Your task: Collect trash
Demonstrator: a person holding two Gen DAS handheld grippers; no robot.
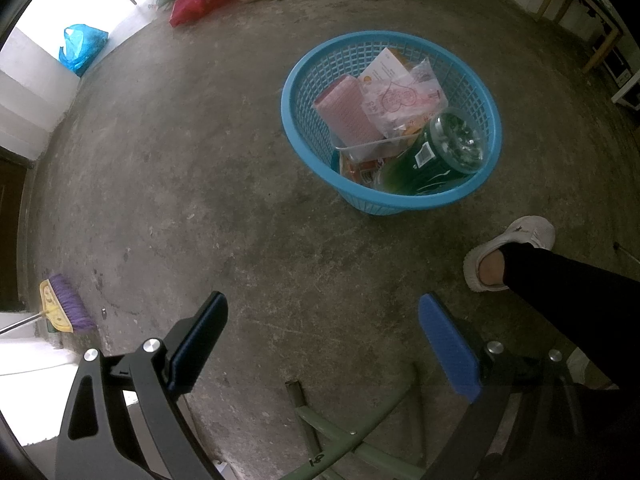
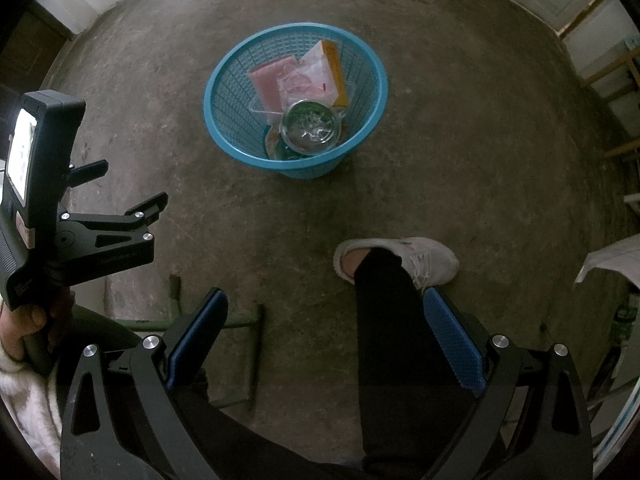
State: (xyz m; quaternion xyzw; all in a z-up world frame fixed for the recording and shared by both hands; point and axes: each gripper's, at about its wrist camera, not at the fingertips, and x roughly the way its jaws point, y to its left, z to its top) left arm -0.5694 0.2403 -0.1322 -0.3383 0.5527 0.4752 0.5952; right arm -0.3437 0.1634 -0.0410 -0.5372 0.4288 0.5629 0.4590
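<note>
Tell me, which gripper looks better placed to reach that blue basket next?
Probably the left gripper: open, with bare floor up to the blue basket. The right gripper is open too, but the person's leg lies between its fingers.

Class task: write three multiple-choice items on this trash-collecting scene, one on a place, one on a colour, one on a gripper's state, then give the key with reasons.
1. Where is the green bottle?
A. On the floor beside the broom
B. Inside the basket
C. In the left gripper

2. What colour is the basket?
A. Red
B. White
C. Blue

3. What state is the right gripper in?
A. Open, empty
B. Shut on a bottle
C. Shut on a bag

Key: B, it lies among wrappers within the rim; C, its mesh wall is blue; A, the jaws stand apart with nothing between.
</note>
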